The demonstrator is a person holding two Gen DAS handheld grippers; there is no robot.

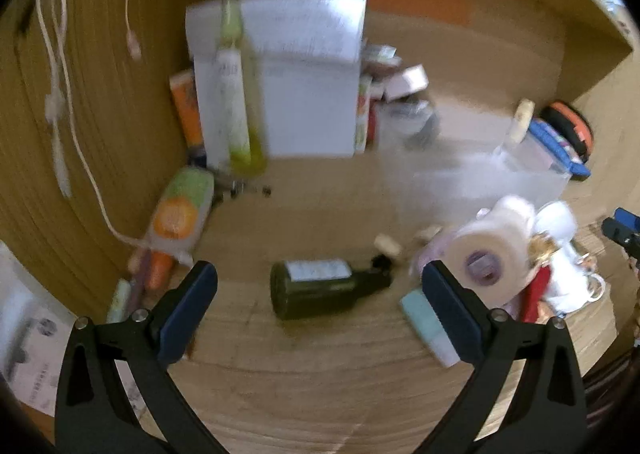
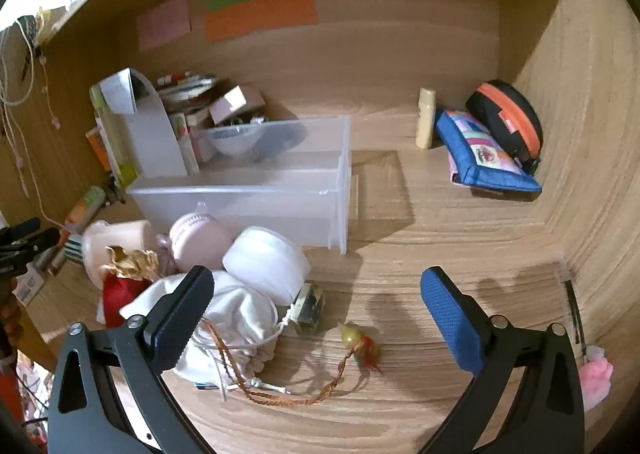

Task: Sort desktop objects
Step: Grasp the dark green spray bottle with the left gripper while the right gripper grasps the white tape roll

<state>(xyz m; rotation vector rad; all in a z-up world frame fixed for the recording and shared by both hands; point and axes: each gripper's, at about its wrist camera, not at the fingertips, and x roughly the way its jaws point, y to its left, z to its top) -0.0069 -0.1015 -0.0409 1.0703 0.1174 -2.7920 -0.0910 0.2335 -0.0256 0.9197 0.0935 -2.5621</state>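
In the left wrist view a dark green bottle (image 1: pixel 320 288) lies on its side on the wooden desk, just ahead of my left gripper (image 1: pixel 320 302), which is open and empty. A white tape roll (image 1: pixel 486 250) sits to its right in a pile. In the right wrist view my right gripper (image 2: pixel 318 306) is open and empty above a white drawstring pouch (image 2: pixel 232 328), a small gourd charm on a braided cord (image 2: pixel 352 340) and a small glass bottle (image 2: pixel 310 304). A clear plastic bin (image 2: pixel 256 190) stands behind the pile.
A white file holder (image 1: pixel 280 78) with tubes and boxes stands at the back left. A blue pencil case (image 2: pixel 484 156), a black-orange round case (image 2: pixel 508 116) and a cream tube (image 2: pixel 425 118) sit at the back right. Wooden walls enclose the desk on three sides.
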